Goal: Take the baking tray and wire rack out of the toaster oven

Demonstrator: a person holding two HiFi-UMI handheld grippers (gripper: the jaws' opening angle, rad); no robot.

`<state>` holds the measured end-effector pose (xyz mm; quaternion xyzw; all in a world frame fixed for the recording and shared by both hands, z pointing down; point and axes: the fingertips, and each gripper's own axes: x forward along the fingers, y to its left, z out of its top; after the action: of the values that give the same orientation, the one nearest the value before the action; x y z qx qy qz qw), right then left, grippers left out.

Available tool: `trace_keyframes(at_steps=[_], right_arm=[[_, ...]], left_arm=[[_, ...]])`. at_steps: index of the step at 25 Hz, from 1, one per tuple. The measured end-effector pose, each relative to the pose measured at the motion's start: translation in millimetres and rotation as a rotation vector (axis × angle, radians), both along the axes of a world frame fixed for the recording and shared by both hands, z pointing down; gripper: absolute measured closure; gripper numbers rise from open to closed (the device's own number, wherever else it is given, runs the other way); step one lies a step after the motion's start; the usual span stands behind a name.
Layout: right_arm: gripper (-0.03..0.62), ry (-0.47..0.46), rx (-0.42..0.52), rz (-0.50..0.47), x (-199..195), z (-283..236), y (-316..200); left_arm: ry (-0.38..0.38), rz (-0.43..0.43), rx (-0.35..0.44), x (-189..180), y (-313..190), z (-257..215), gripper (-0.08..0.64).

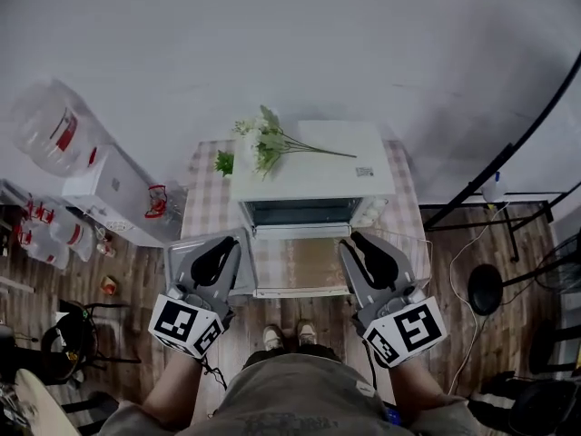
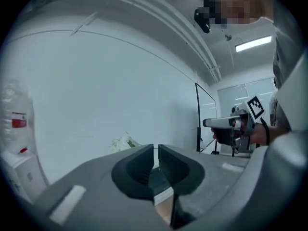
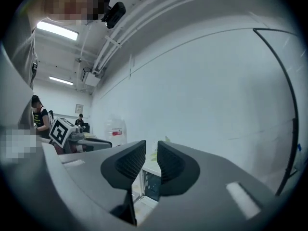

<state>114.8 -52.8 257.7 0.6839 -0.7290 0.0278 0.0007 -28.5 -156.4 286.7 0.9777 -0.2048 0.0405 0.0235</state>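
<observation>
Grey wall (image 2: 96,81) fills both gripper views, and over the checked table (image 1: 204,189) the left gripper (image 1: 231,242) shows a bare slit between its jaws, the right gripper (image 1: 357,238) a slightly wider gap, both empty. Dead ahead between them sits the toaster oven (image 1: 313,175), door (image 1: 300,266) dropped open, cavity dark (emptied, I'd say). What looks like the baking tray (image 1: 179,257) lies flat just left of the door under the left gripper, with faint wires, probably the wire rack (image 1: 413,246), beside the right.
</observation>
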Motion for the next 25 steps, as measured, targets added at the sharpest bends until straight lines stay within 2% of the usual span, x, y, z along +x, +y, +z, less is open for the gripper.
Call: trace_keyframes(at_steps=[3,6,9,15,25], right_arm=[[0.500,0.012,0.002,-0.045,-16,-6,1],[0.565,-0.015,0.021,-0.066,-22,-9,2],[0.565,-0.025,0.031,-0.081,-26,-10,2],[0.566,0.019,0.026,-0.075,-25,-12,-3],[0.566,-0.016,0.009,-0.058,-17,-5,-10]], left_arm=[[0.017,-0.022,0.017,-13,0,-10,0.545],[0.006,-0.050,0.079,-23,2,-19,0.559],[-0.006,-0.062,0.111,-27,3,-23,0.560],[-0.003,-0.068,0.106,-27,1,-24,0.560],[-0.016,-0.057,0.144,-23,-5,-23,0.560]])
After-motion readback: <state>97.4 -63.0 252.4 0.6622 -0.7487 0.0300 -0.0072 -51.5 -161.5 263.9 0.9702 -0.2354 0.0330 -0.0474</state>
